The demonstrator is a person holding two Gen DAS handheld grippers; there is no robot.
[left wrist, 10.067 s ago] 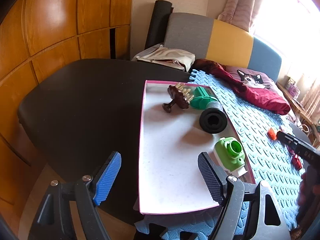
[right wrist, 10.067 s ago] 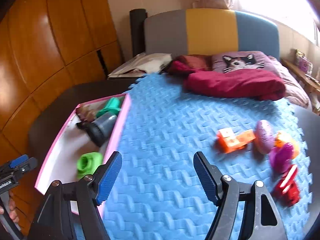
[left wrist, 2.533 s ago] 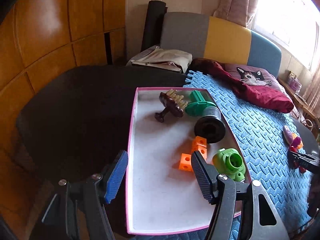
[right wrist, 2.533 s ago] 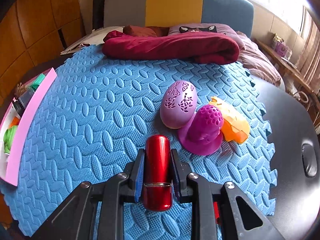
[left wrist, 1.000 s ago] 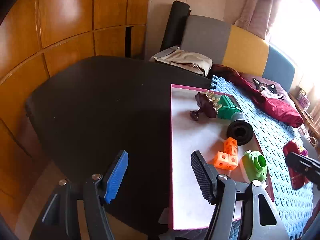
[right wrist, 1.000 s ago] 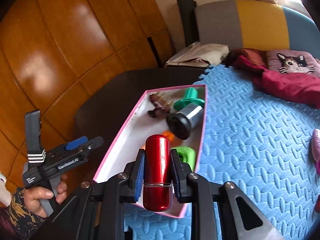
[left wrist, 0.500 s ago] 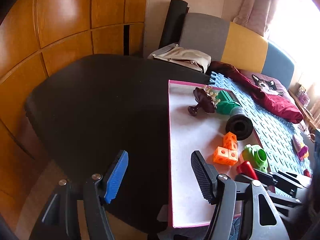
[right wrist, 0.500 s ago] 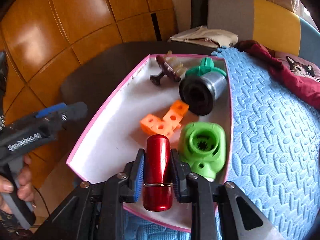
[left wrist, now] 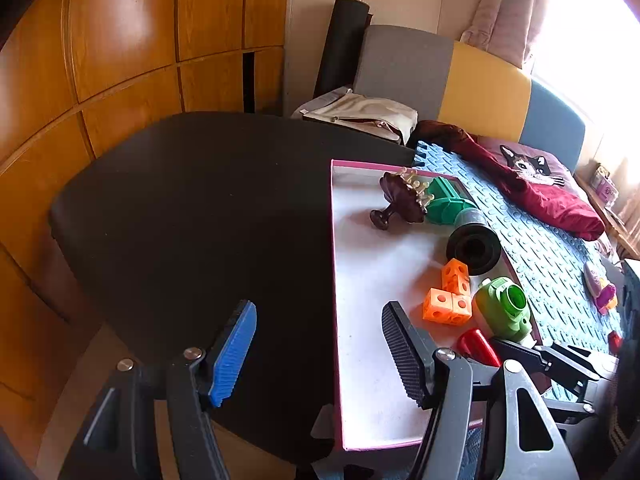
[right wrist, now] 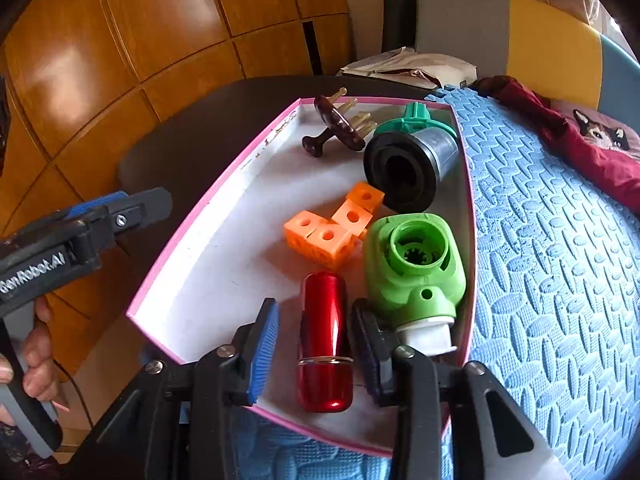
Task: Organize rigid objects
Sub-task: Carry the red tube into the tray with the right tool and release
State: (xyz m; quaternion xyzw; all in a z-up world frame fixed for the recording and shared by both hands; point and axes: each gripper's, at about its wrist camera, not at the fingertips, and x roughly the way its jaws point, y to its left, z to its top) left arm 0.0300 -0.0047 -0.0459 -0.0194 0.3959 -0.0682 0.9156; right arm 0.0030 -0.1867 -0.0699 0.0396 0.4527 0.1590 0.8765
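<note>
A shiny red cylinder lies on the white floor of the pink-rimmed tray, near its front edge. My right gripper straddles it; its jaws are opening, and a gap shows between each pad and the cylinder. The left wrist view shows the same red cylinder beside the green housing. My left gripper stands open and empty over the black table, just left of the tray.
The tray also holds orange linked cubes, a green housing, a black roll and a brown brush. A blue foam mat lies right of it, with purple toys. A hand holds the left gripper.
The right gripper carried the red cylinder over the tray and down to its floor. Its pads have now parted from the cylinder. The left gripper has stayed put.
</note>
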